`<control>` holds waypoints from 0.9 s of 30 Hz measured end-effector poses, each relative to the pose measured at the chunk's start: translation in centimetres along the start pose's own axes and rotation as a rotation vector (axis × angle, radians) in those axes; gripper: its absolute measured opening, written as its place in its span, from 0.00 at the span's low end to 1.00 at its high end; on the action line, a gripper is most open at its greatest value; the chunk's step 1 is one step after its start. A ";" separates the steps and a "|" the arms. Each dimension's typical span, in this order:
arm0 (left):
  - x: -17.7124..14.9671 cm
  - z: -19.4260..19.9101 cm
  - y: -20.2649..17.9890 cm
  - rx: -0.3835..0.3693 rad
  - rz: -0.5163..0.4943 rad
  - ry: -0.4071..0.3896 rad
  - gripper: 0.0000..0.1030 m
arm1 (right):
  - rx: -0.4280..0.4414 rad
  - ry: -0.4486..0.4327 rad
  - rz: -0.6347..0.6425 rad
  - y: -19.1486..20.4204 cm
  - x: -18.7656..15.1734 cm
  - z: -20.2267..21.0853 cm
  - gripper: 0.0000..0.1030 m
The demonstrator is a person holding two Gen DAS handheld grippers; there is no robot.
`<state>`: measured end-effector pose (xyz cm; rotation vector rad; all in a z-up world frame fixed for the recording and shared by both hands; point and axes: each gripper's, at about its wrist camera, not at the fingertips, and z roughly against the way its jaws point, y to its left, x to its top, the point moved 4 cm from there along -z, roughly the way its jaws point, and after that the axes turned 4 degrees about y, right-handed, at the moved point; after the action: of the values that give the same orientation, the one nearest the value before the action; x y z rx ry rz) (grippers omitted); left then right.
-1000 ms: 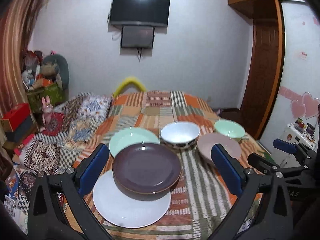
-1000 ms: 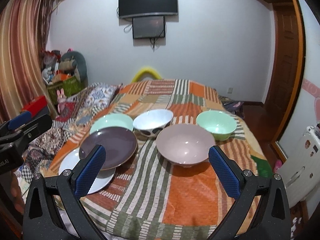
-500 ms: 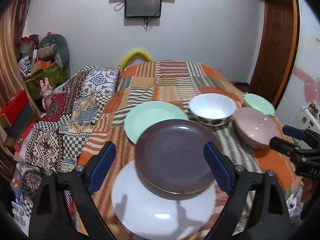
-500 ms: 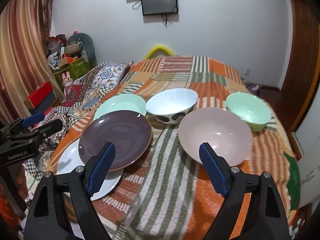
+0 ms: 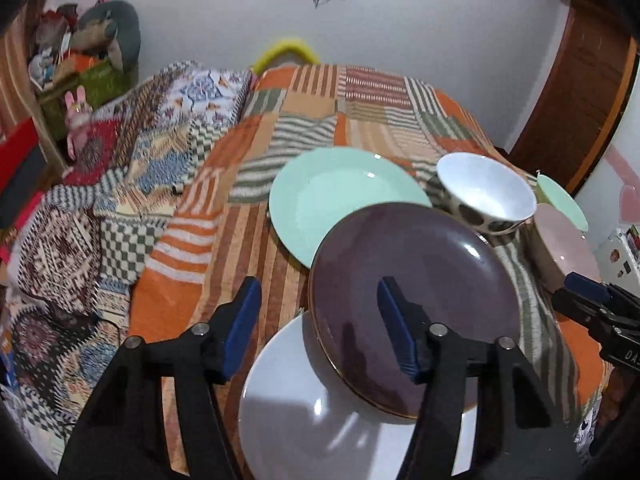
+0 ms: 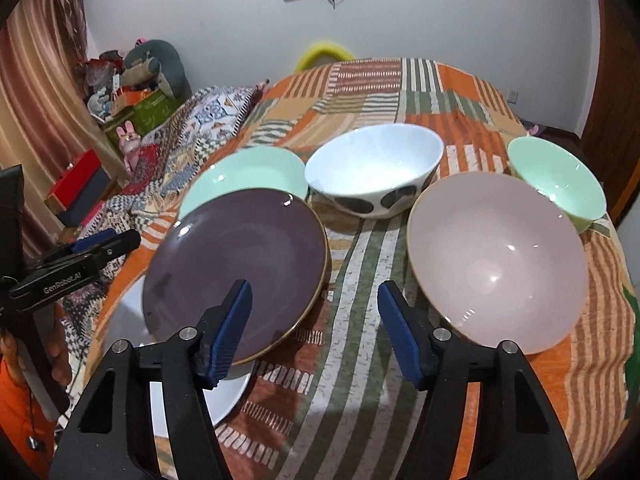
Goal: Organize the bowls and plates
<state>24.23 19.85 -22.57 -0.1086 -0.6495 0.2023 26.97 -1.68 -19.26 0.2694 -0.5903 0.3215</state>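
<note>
1. Blue-padded jaws of my left gripper [image 5: 318, 322] stand about half open and have just been closing; its right pad hangs over the purple plate [image 5: 420, 300], the left pad over the patchwork cloth [image 5: 248, 248]. Whether the plate's rim is between the pads I cannot tell, and neither pad presses on it.
2. My right gripper [image 6: 314, 326] is likewise half open, just been closing, with only striped cloth between its pads.
3. To its left the purple plate [image 6: 236, 264] leans on the white plate [image 6: 224, 396]; to its right sits the pink bowl [image 6: 496, 260].
4. Behind stand the mint plate [image 6: 244, 172], the white spotted bowl [image 6: 374, 176] and the mint bowl [image 6: 556, 180].
5. Further left, a hand [image 6: 56, 360] holds the other gripper.
</note>
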 end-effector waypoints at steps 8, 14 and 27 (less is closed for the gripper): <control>0.0 -2.6 0.5 -0.004 0.005 0.021 0.50 | 0.007 0.057 -0.040 -0.4 0.2 -2.7 0.53; -0.4 -4.3 0.5 -0.015 -0.003 0.057 0.39 | 0.024 0.088 -0.060 -0.5 0.1 -4.3 0.44; -0.6 -5.2 -0.6 -0.069 -0.040 0.090 0.32 | 0.060 0.123 -0.040 0.1 0.4 -6.0 0.29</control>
<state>27.07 18.94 -26.95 -0.1702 -0.5690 0.1354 30.23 0.49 -23.80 0.3168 -0.4538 0.3149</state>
